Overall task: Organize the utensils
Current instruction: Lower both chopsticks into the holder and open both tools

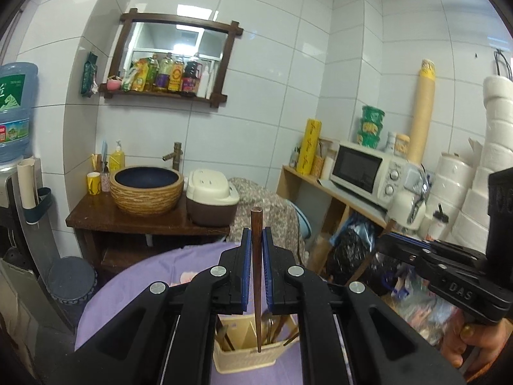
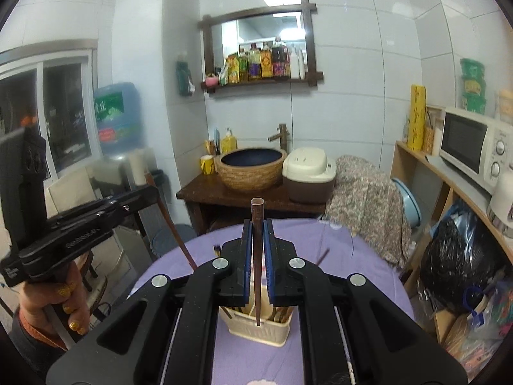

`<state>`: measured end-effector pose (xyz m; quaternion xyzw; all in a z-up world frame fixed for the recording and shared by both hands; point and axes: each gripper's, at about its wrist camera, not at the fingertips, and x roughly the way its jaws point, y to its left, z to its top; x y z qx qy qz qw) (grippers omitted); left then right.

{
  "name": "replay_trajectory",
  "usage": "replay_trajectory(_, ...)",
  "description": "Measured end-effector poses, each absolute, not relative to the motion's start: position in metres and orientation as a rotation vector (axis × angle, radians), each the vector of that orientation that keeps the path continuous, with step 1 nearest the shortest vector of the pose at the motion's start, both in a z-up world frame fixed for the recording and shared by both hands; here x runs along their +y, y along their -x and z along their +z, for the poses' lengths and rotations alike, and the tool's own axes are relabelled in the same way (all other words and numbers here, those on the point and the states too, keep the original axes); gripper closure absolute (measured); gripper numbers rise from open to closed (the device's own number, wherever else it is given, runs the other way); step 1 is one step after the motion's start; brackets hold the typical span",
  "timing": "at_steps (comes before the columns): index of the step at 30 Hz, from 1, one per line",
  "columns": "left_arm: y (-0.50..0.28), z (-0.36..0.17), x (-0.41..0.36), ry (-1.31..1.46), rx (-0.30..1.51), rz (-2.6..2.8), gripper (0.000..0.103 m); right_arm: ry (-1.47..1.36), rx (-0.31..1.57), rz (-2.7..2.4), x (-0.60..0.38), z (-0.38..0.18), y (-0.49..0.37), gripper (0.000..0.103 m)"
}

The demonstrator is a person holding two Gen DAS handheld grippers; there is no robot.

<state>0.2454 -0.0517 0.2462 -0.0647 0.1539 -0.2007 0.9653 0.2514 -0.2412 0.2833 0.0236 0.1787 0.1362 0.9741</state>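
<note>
My left gripper (image 1: 256,234) is shut on a dark wooden chopstick (image 1: 256,256), held upright with its thin tip above a cream utensil basket (image 1: 243,359). The basket holds several utensils and stands on the purple-covered round table (image 1: 154,276). My right gripper (image 2: 256,224) is shut on a second dark chopstick (image 2: 257,256), its tip above the same basket (image 2: 259,330). The left gripper also shows at the left of the right wrist view (image 2: 154,192), with its chopstick (image 2: 173,224) slanting down.
Loose utensils lie on the far part of the table (image 2: 323,255). Behind stand a wooden stand with a basin (image 2: 251,170) and a rice cooker (image 2: 309,175), a cloth-covered object (image 2: 368,199), a shelf with a microwave (image 2: 471,147) and a water dispenser (image 2: 117,118).
</note>
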Motion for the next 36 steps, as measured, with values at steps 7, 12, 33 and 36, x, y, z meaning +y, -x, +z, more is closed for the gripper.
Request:
replay_trajectory(7,-0.261,0.225,-0.065,0.127,0.283,-0.337,0.095,-0.076,0.349,0.224,-0.240,0.263,-0.276,0.095)
replay_trajectory(12,-0.266,0.186,-0.076,0.080,0.336,-0.328,0.095,-0.083,0.405,0.206,-0.238,0.222,-0.291,0.095)
replay_trajectory(33,-0.280,0.118,-0.078,0.019,0.458,-0.321,0.094,-0.072,0.466,0.167,-0.242,0.151,-0.302,0.095)
replay_trajectory(36,-0.277,0.116,-0.078,0.008,0.459,-0.323,0.092,-0.080,0.468,0.167,-0.244,0.148,-0.301,0.094)
